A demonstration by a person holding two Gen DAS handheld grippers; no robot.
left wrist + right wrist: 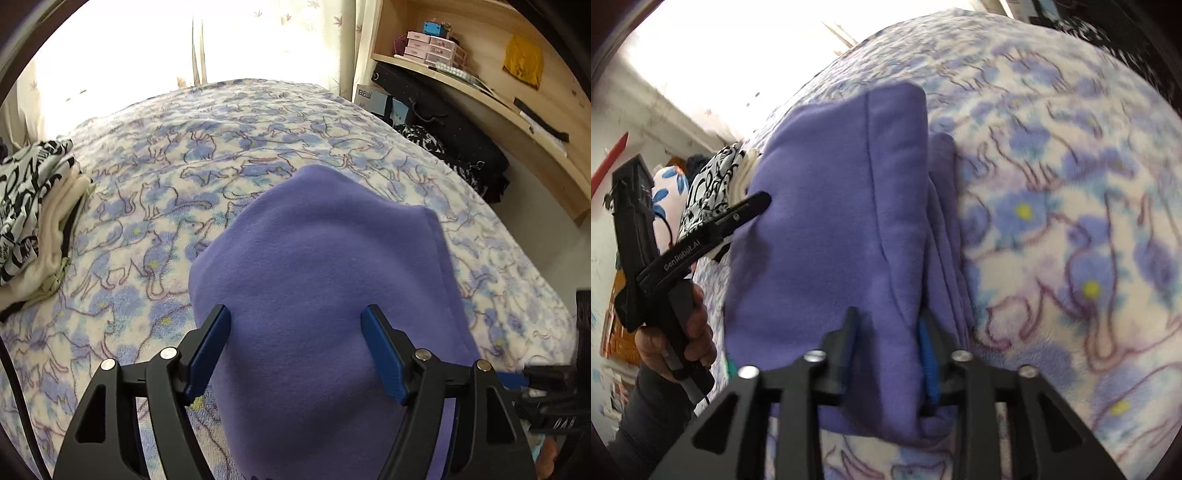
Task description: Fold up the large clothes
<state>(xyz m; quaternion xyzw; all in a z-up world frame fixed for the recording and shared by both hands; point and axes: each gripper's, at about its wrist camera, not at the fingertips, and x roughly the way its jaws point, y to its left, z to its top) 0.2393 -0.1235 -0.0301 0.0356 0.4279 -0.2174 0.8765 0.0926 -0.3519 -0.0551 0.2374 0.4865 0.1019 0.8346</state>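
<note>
Purple fleece (pixel 314 258) getting folded on the cat-print bedspread (pixel 184 166)

Left gripper (pixel 295 321) is hovering over it, jaws spread wide; right gripper (pixel 888 325) is pinching a thick fold at the edge.

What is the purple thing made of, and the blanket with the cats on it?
The purple garment looks like soft fleece: matte and fuzzy, folding into thick, rounded layers. The cat-print blanket looks like plush, fluffy fabric, with a blurry nap and no shine. Both are guesses from the look alone.
</note>
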